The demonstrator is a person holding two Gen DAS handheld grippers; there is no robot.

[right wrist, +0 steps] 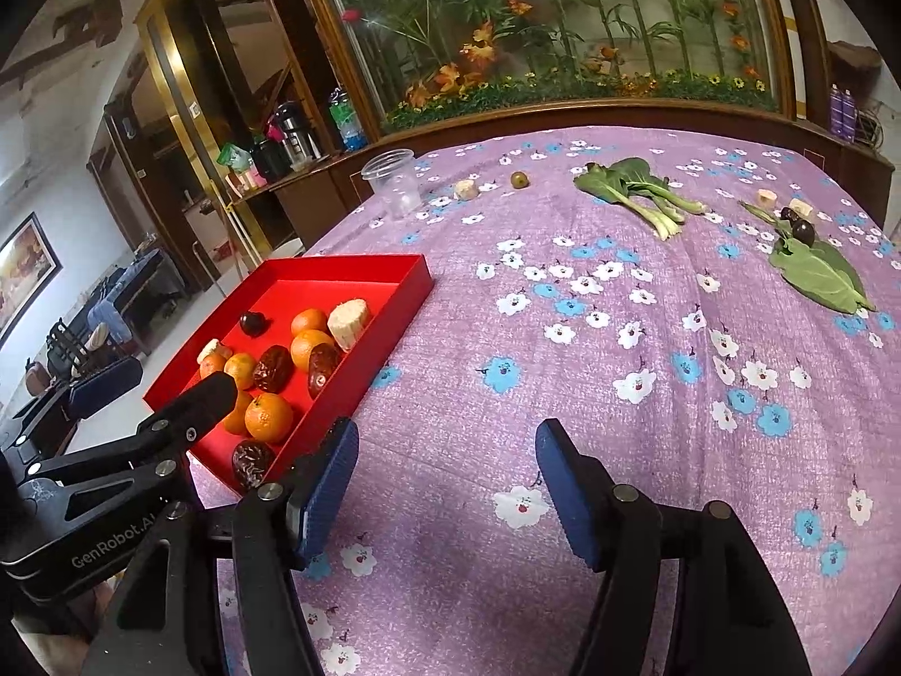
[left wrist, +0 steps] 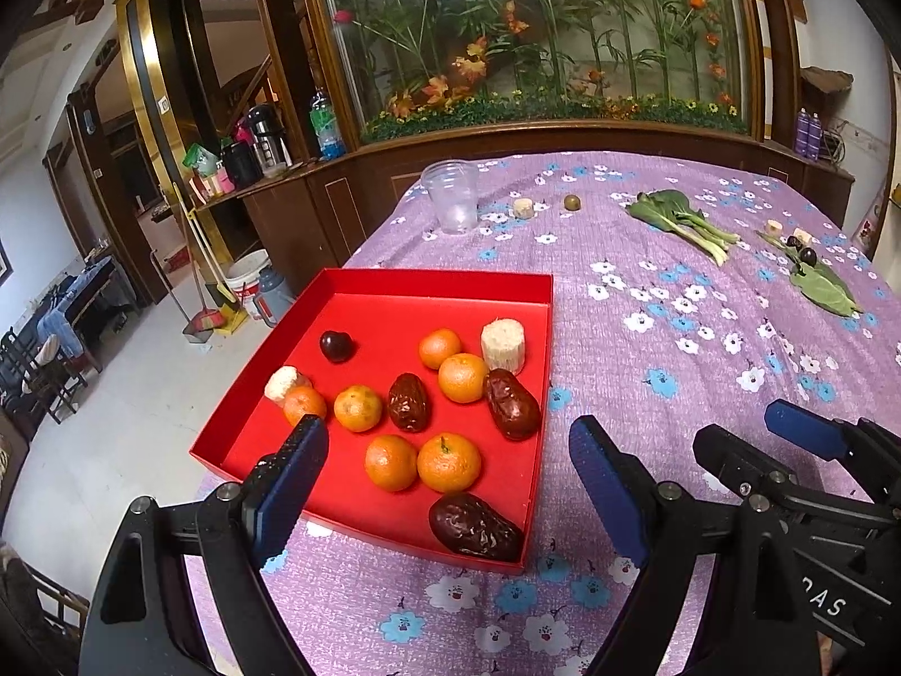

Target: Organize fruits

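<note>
Item one, at left: red tray (left wrist: pixel 433 280) on the floral tablecloth (left wrist: pixel 647 338), holding six oranges (left wrist: pixel 449 462), three dates (left wrist: pixel 511 403), a dark plum (left wrist: pixel 336 346) and two pale chunks. My left gripper (left wrist: pixel 445 484) hangs over it, jaws released, nothing between. Item two, rightward: my right gripper (right wrist: pixel 445 484), likewise empty over bare cloth; greens (right wrist: pixel 636 191) lie far off.

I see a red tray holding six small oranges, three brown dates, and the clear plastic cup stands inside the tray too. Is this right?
Not quite. The clear plastic cup stands outside the red tray, farther back on the purple flowered tablecloth, as the left wrist view shows. The six oranges and three dates are correct.
</note>
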